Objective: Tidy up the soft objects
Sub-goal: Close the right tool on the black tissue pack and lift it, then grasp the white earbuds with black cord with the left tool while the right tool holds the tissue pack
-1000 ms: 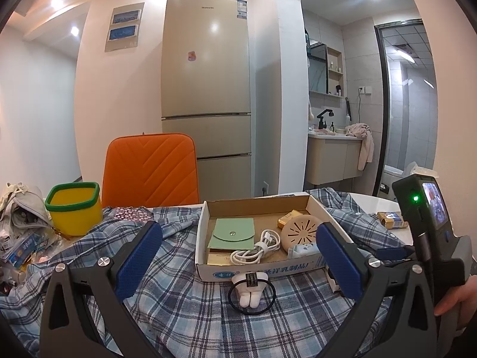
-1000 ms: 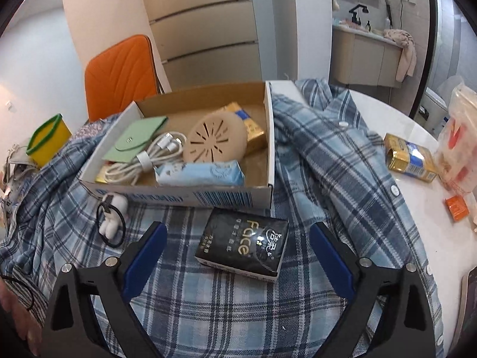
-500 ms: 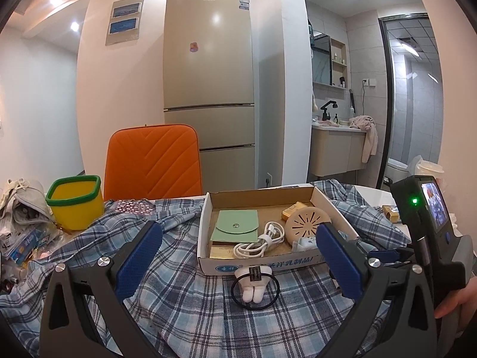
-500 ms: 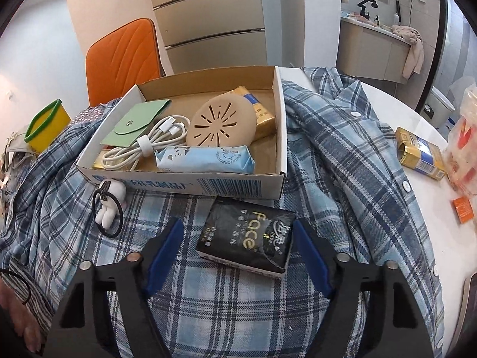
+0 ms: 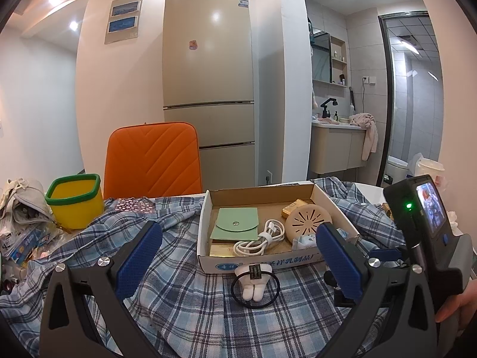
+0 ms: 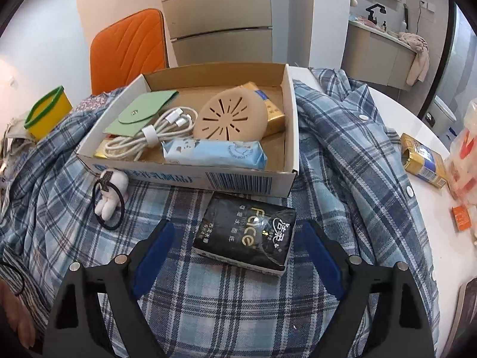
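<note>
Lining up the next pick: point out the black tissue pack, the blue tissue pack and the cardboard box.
black tissue pack (image 6: 247,234), right wrist view, printed top face.
blue tissue pack (image 6: 213,153), right wrist view, middle of wrapper.
cardboard box (image 6: 238,180), right wrist view, near wall's barcode.

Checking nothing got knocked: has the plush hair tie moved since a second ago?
No. The plush hair tie still lies on the plaid shirt at the foot of the cardboard box's front wall, as before.

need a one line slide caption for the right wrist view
Open right claw straddles a black tissue pack on a plaid shirt, just in front of a cardboard box of small items.
</note>
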`<action>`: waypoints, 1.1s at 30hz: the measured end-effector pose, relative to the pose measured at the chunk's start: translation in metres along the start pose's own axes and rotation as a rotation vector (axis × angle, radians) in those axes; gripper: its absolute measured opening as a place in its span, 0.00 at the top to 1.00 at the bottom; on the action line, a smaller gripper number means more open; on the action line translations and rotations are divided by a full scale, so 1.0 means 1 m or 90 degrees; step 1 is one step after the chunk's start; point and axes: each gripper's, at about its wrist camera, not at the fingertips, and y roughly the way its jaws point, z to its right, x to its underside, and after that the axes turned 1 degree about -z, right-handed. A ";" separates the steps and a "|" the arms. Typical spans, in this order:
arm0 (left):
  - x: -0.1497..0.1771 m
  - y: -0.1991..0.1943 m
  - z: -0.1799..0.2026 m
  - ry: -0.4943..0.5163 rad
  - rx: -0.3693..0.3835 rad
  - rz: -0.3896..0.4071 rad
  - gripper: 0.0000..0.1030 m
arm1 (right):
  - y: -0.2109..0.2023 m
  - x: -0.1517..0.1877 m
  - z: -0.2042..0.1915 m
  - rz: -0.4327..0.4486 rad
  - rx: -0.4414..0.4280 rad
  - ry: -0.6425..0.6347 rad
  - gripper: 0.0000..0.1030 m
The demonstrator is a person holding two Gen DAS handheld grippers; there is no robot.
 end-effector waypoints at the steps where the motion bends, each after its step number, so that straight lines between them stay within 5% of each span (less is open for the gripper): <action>1: 0.000 0.000 0.000 0.000 0.000 0.000 0.00 | 0.002 0.000 0.002 -0.008 0.001 0.004 0.14; 4: 0.000 0.001 0.001 0.001 0.000 -0.004 0.00 | 0.008 0.000 0.006 -0.028 0.002 0.020 0.15; 6: 0.001 0.002 0.001 0.002 0.000 -0.005 0.00 | 0.009 0.001 0.006 -0.032 0.004 0.018 0.33; 11: 0.002 0.004 0.000 0.002 0.002 -0.009 0.00 | 0.003 0.002 0.003 -0.015 0.006 0.006 0.34; 15: 0.003 0.009 -0.007 -0.017 0.006 -0.038 0.00 | -0.024 0.005 0.003 0.068 -0.015 0.003 0.34; 20: -0.001 0.029 -0.020 -0.051 0.022 -0.109 0.10 | -0.072 0.012 0.006 0.225 -0.051 0.000 0.33; 23: -0.002 0.048 -0.019 -0.045 0.041 -0.172 0.13 | -0.086 0.014 0.005 0.272 -0.041 0.003 0.33; 33: 0.016 0.105 0.010 0.019 0.086 -0.332 0.24 | -0.082 0.009 0.007 0.252 -0.037 0.009 0.33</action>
